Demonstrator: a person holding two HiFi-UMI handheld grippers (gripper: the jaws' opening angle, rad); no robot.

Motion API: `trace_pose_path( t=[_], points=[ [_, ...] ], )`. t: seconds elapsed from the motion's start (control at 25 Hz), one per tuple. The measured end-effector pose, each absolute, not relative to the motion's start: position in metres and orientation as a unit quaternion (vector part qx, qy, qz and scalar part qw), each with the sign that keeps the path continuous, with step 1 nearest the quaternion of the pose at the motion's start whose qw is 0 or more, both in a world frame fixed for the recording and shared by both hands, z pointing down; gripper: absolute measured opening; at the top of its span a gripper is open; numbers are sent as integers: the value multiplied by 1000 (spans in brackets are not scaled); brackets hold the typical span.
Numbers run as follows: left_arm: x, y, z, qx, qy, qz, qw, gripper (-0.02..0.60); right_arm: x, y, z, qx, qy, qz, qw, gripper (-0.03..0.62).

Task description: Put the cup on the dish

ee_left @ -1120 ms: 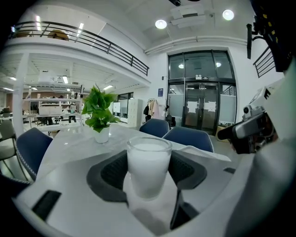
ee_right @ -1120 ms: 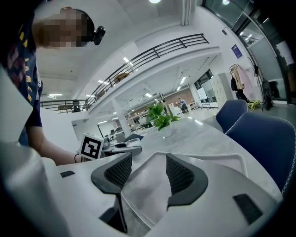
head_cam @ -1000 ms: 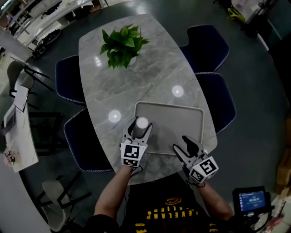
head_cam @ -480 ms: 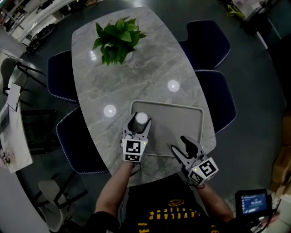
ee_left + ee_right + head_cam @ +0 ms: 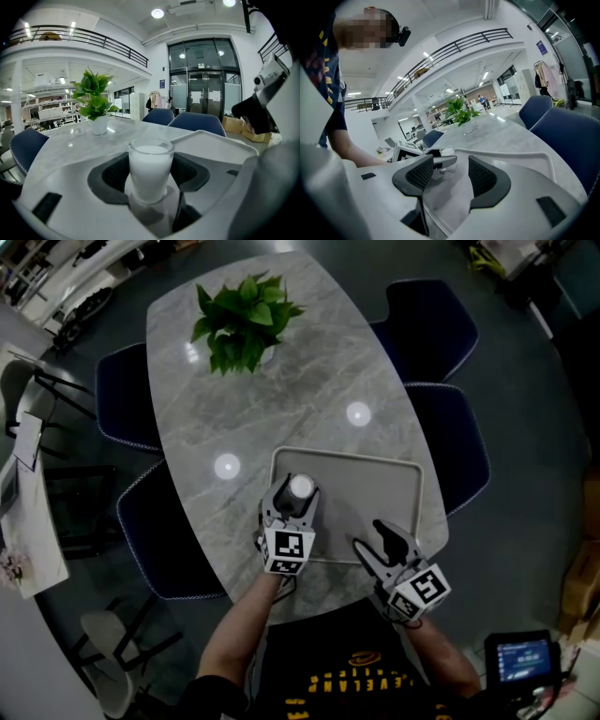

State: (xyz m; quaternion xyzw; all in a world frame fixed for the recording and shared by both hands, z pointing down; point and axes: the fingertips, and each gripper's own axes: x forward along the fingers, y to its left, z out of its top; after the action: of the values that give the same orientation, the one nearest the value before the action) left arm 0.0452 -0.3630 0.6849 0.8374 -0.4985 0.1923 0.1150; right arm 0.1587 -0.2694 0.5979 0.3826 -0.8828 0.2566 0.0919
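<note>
- Placement is pending: left gripper (image 5: 298, 489) is clamping the milky glass cup (image 5: 301, 486) over the grey rectangular dish's (image 5: 380, 486) left edge.
- Right gripper (image 5: 382, 538) is hanging open, empty.

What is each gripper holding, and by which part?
The left gripper clamps the cup by its lower sides; the right gripper is open, holding nothing.

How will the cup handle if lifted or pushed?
The cup looks like smooth, rigid glass: probably slippery and breakable. It seems filled white almost to the rim, so likely heavy for its size and spill-prone. Taller than wide, it could tip if pushed.
</note>
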Motion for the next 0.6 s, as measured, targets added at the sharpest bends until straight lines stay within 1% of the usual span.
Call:
trace_pose_path(
  t=[0.6],
  points=[
    [47,-368,703,830,-495,219,136,264,154,-274,595,383,-884,254,82,238]
  ],
)
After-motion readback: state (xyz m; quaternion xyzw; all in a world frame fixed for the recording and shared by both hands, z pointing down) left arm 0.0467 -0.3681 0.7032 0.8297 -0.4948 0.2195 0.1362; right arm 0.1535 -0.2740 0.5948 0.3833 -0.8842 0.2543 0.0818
